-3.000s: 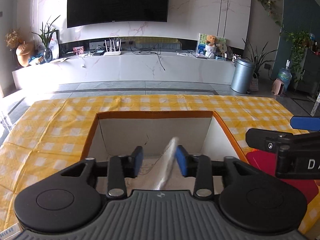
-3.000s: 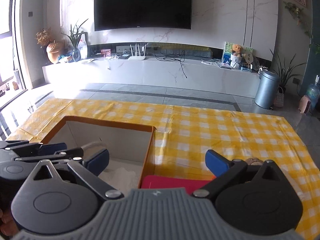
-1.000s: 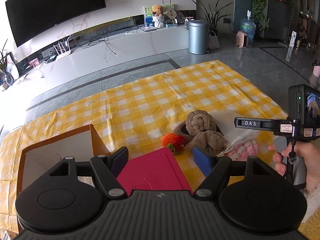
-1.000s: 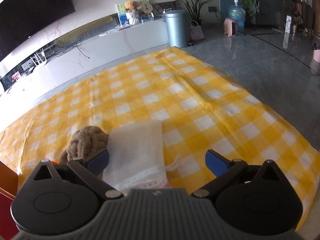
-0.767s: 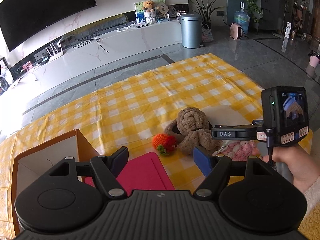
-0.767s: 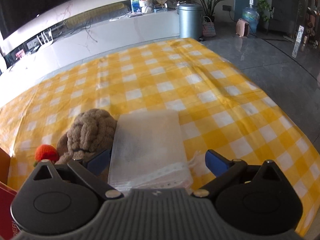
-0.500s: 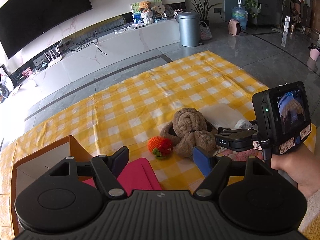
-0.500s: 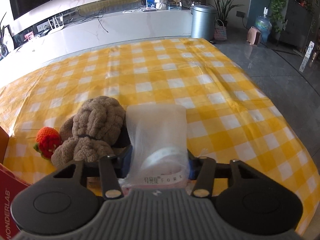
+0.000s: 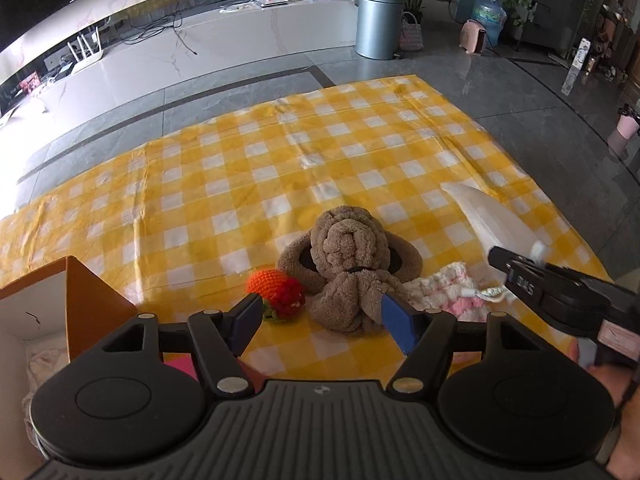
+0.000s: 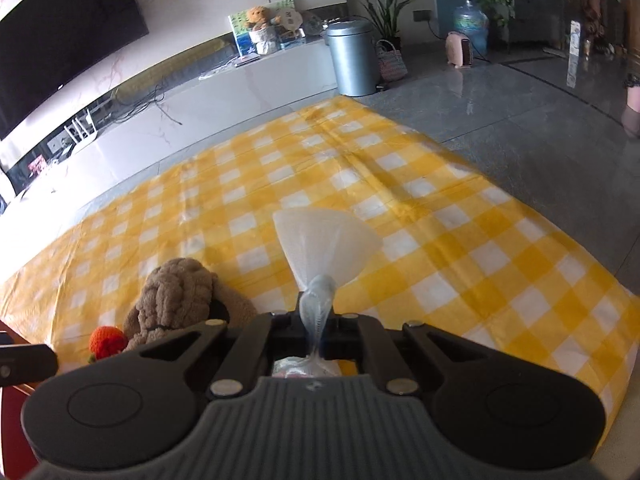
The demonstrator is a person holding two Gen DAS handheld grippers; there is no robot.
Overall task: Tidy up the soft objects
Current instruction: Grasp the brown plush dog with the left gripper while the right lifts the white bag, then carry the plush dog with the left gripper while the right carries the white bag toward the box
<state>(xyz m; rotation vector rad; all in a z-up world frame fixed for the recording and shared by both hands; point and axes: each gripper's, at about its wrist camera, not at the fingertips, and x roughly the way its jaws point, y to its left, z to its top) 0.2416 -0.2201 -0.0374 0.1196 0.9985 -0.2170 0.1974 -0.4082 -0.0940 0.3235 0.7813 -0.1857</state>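
A brown plush dog point(image 9: 352, 264) lies on the yellow checked cloth point(image 9: 248, 184). An orange-and-red crochet strawberry point(image 9: 276, 294) rests against its left side and a pink-white fluffy piece point(image 9: 448, 292) against its right. My left gripper point(image 9: 322, 316) hovers just in front of the plush. Its jaws are wide and closing, the plush's lower part is between the tips, and the pads point(image 9: 396, 320) are not pressing it. My right gripper point(image 10: 316, 332) is shut on the bunched end of a white mesh bag point(image 10: 324, 248), which fans out ahead. In the left wrist view the right gripper point(image 9: 520, 276) holds the mesh bag point(image 9: 492, 220) lifted at the right.
An open cardboard box point(image 9: 80, 292) stands at the left with a flat red piece point(image 9: 180, 368) beside it. A person's hand point(image 9: 616, 380) grips the right tool. The cloth's far and right edges drop to a grey floor with a metal bin point(image 9: 378, 20).
My right gripper closed from wide open onto the white mesh bag and raised its near end. My left gripper came closer to the brown plush and lower, its jaws slightly narrower.
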